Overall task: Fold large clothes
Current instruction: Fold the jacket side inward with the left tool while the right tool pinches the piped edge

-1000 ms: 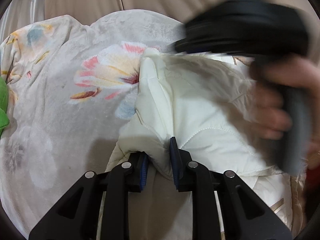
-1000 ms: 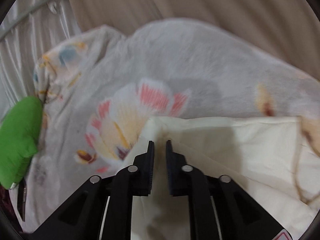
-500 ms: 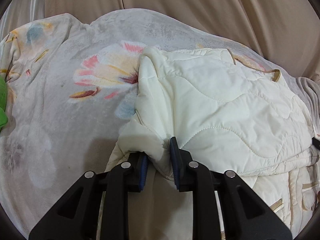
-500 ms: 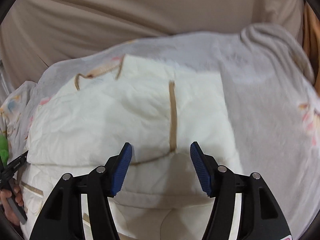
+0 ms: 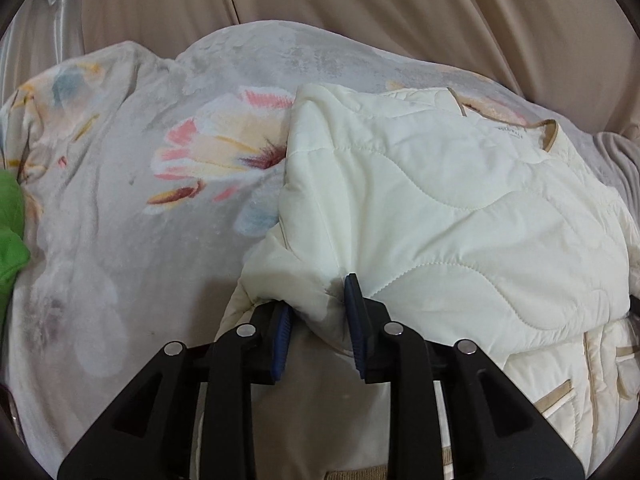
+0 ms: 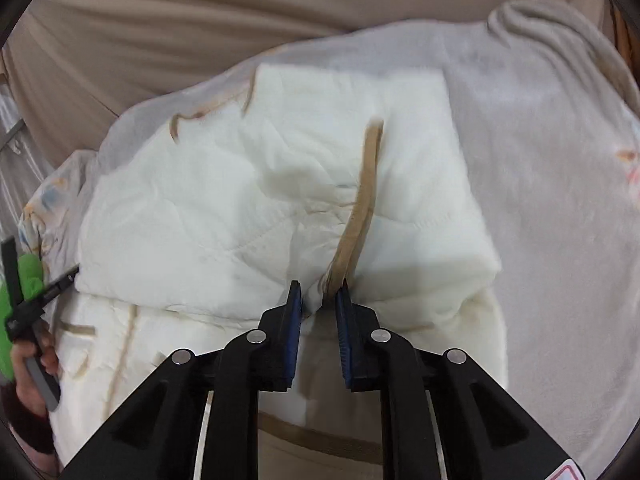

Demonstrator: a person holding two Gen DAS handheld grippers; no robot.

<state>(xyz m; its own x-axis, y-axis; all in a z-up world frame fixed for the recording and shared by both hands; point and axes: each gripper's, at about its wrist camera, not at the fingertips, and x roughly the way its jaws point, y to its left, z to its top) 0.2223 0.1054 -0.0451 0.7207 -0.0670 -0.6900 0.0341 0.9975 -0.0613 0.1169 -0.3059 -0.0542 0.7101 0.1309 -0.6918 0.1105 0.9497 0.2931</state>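
Note:
A cream quilted jacket [image 5: 460, 208] with tan trim lies folded over itself on a bed. In the left wrist view my left gripper [image 5: 318, 304] has a bunched fold of its near left edge between the blue pads, and the jaws are opening slightly. In the right wrist view my right gripper [image 6: 319, 300] is closing on the jacket [image 6: 240, 200] at a tan-trimmed edge [image 6: 356, 220], with cloth pinched between the pads. The left gripper [image 6: 24, 300] and the hand [image 6: 28, 380] holding it show at the far left of that view.
A pale grey floral blanket [image 5: 120, 200] covers the bed under the jacket and spreads to the right [image 6: 560, 160]. A green cloth [image 5: 10, 220] lies at the left edge. Beige curtain folds [image 5: 400, 8] hang behind the bed.
My right gripper left the jacket's left side, swung across to its right part, opened wide and closed on the tan-trimmed edge. The left gripper stayed put on its fold.

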